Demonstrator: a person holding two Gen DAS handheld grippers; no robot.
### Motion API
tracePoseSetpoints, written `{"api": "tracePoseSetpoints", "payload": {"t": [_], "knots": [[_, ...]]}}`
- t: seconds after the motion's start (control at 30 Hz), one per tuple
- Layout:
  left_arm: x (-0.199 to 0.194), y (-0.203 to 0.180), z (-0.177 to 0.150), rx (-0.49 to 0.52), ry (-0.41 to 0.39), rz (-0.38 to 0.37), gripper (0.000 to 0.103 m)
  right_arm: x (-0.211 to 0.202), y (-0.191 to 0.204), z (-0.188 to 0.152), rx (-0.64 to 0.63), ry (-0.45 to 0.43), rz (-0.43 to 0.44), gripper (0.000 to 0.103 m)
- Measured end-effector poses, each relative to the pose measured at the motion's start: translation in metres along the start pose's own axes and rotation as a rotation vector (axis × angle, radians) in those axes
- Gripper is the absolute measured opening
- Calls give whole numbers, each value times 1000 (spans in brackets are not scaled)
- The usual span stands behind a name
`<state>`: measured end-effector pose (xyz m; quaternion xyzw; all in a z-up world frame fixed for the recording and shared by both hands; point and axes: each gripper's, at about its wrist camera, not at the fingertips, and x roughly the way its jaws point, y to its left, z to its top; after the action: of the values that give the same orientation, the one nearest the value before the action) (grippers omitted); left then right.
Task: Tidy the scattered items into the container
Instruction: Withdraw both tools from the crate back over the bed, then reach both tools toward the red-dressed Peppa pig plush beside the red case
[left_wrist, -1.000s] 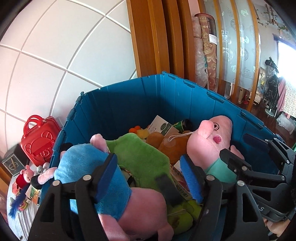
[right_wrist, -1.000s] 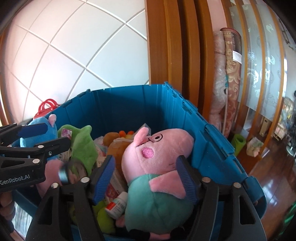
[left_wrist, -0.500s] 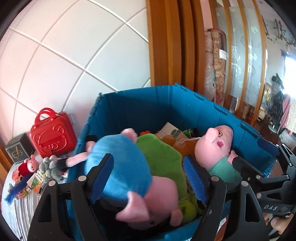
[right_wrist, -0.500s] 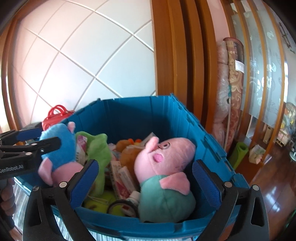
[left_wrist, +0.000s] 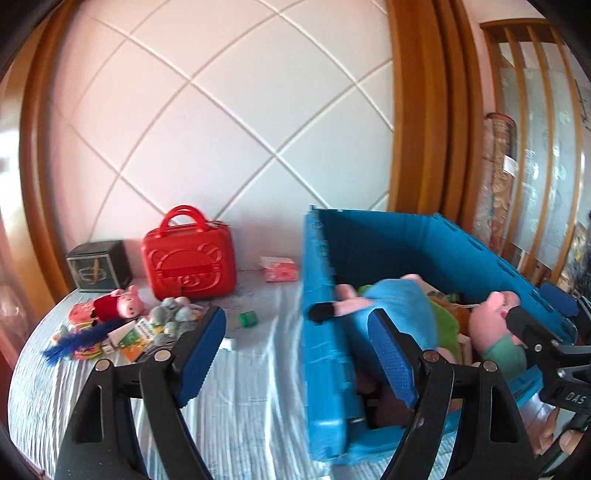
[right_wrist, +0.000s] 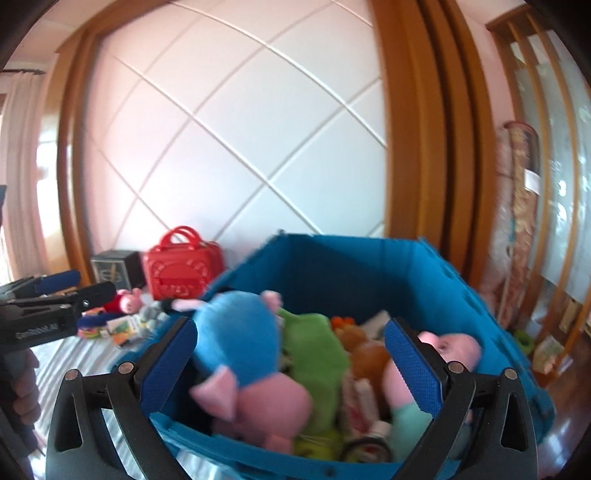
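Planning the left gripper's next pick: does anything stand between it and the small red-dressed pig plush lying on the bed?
Nothing visible blocks it. The open left gripper hangs over bare striped bedding; the small red-dressed pig plush lies beyond, beside a grey plush, in front of the red case.

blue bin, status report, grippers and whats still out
Left gripper open, empty; right gripper open, empty. Blue bin holds blue plush and pink pig plush. Still out: small red-dressed pig, grey plush, green cube.

Glossy red plastic case (left_wrist: 189, 256), ribbed blue plastic crate (left_wrist: 325, 332), fuzzy cloth plush toys (right_wrist: 240, 343), striped cloth bedcover (left_wrist: 251, 398).
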<state>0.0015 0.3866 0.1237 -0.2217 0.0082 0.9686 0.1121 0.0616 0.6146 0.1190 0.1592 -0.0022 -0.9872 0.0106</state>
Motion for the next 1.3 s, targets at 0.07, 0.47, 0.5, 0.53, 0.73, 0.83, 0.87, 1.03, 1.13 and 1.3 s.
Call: {"api": "tracePoseSetpoints", "payload": {"t": [0.07,0.47,0.5,0.53,0.73,0.83,0.87,1.03,1.13,1.3], "knots": [[-2,22,-2,-23,-2,27,79,0,20,7,-19,-19,33,103],[-9,176,-25,-129,1,110,79,30,173,21,-109,-36,146,103],[-9,191,-28,-131,6,116,79,36,191,21,-108,-31,157,103],[-8,208,-31,-132,13,123,79,40,206,20,-110,-25,166,103],[6,302,-44,-135,91,180,79,79,295,9,-86,50,197,103],[17,337,-53,-152,133,195,79,99,324,-3,-77,110,199,103],[23,346,-56,-160,152,197,79,106,330,-7,-77,135,200,103],[44,373,-71,-195,200,209,79,144,340,-21,-96,233,182,103],[58,381,-70,-203,224,219,79,163,337,-22,-94,254,179,103],[84,388,-67,-216,240,243,79,197,322,-18,-87,287,184,103]]}}
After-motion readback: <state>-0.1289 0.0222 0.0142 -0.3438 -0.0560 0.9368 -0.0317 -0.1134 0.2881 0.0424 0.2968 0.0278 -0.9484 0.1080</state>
